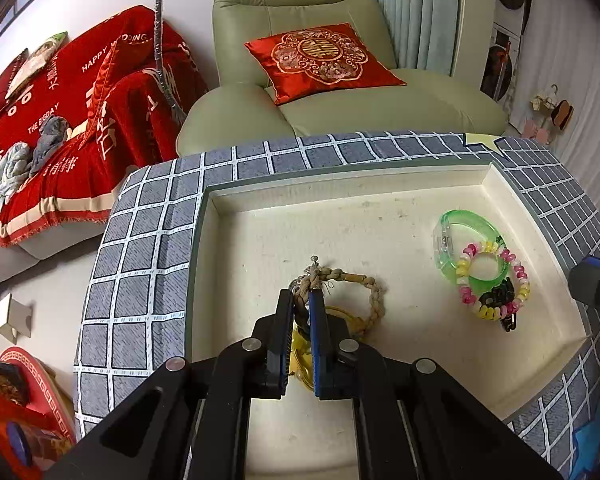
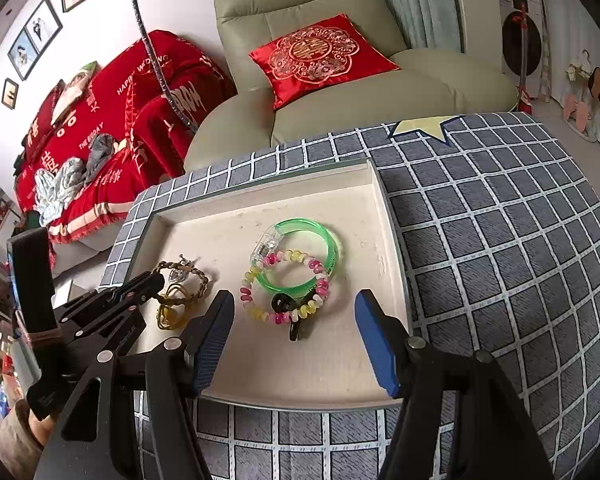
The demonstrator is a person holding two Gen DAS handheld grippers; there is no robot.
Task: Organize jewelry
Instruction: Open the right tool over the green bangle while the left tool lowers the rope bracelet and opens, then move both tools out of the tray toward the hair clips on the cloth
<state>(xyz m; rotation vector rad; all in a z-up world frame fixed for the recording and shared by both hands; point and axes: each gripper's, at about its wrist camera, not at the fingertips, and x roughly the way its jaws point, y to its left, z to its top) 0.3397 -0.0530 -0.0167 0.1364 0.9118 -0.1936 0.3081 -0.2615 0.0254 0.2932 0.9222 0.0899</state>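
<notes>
While the left gripper (image 1: 301, 300) sits pinched nearly closed on the tan braided rope bracelet (image 1: 350, 288), its pads clamp the cord close to the knotted end with a small metal charm. That bracelet lies in the left part of the shallow cream-lined tray (image 1: 380, 216), partly over a thin yellow elastic band (image 1: 300, 344). The cord looks soft and light; it should drape and dangle when lifted, so a grip beside the knot is sensible, though whether the yellow band is caught between the pads too is hard to tell from here.

The right gripper (image 2: 294, 312) hangs above the tray with its jaws spread wide and nothing between them. Below it lie a translucent green plastic bangle (image 2: 300, 256), a coiled pink, yellow and white spiral hair tie (image 2: 288, 288) overlapping it, and a small black clip (image 2: 290, 312). The bangle looks rigid and smooth, probably slippery, best taken across its rim; the spiral tie is springy and may drag the clip along.
</notes>
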